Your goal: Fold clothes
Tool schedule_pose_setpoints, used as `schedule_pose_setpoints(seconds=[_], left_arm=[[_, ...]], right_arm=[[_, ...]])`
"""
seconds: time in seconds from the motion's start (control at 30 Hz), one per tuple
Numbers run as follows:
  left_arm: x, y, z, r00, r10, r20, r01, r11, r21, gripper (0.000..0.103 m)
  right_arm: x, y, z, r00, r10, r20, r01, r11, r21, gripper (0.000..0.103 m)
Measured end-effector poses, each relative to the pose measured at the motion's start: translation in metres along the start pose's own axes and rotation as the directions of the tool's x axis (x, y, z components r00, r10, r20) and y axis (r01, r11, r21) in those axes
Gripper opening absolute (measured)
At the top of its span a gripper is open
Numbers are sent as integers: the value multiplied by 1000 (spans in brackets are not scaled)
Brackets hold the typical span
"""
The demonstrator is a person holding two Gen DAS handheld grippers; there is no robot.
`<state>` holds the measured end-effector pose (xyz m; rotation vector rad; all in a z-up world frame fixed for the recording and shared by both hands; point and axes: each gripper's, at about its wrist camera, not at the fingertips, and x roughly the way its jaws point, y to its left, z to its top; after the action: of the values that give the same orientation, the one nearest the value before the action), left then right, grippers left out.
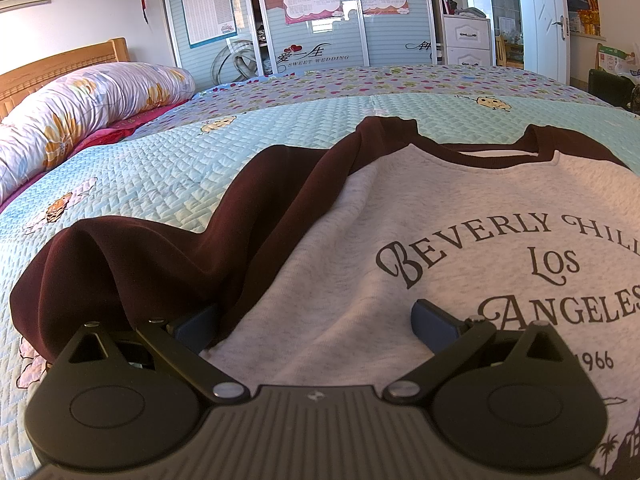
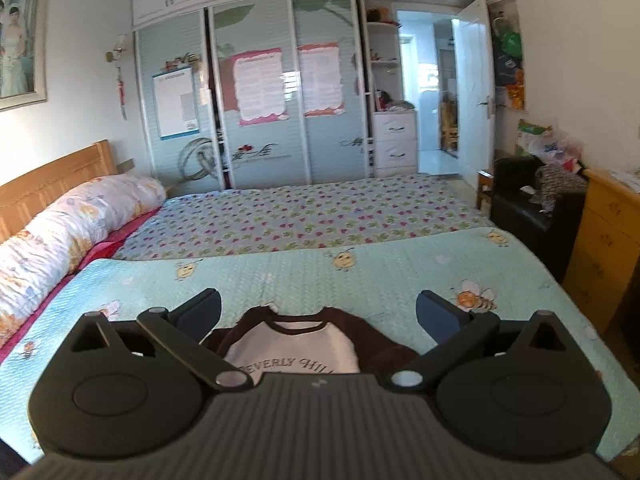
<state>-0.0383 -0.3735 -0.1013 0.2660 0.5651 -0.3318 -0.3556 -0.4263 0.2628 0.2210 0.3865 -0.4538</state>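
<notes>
**Both tongs spread wide, sweatshirt not yet folded**

The left tongs (image 1: 316,322) sit low over the sweatshirt (image 1: 460,216), jaws spread and gripping nothing. One blue pad rests right at the seam where the maroon sleeve (image 1: 168,248) meets the grey body; whether it touches the cloth I cannot tell. The sleeve runs from the shoulder out towards 9 o'clock, rumpled and bunched at its end, lying on the mint quilt (image 1: 160,168). The printed chest fills the view from 12 to 3 o'clock, face up, with the maroon neckband (image 1: 500,156) at the far edge.

The right tongs (image 2: 318,314) hang higher and further back, also released and empty. Between their pads, at 6 o'clock in that view, the sweatshirt's collar and upper chest show, spread flat on the bed (image 2: 280,216); the other sleeve lies partly hidden towards 4 o'clock. The rolled floral duvet (image 2: 72,224) lies along the headboard at 9 o'clock, well apart.

By my reading the task is at its start: the garment is laid out front-up, no fold is visible, and both sleeves and the body remain to be folded.
</notes>
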Motion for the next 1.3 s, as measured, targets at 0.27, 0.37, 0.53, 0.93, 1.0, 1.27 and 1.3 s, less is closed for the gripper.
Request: schedule_pose_setpoints(seconds=[0.27,0.37,0.53,0.93,1.0,1.27,1.3], left_arm=[[0,0,0,1000,0,0,0,1000,0,103],[0,0,0,1000,0,0,0,1000,0,103],[0,0,0,1000,0,0,0,1000,0,103],[0,0,0,1000,0,0,0,1000,0,103],[0,0,0,1000,0,0,0,1000,0,103],[0,0,0,1000,0,0,0,1000,0,103],[0,0,0,1000,0,0,0,1000,0,103]], right_arm=[[1,5,-1,1000,12,13,-11,999,-50,103],[1,10,-3,1000,18,14,-17,997,-79,103],[0,15,-4,1000,11,25,-8,993,-115,103],[1,12,-4,998,55,16,-53,993,-109,103],[1,11,-4,999,50,16,-48,993,-107,103],[2,11,-4,999,45,17,-43,994,-105,103],[3,11,-4,999,46,16,-44,993,-105,103]])
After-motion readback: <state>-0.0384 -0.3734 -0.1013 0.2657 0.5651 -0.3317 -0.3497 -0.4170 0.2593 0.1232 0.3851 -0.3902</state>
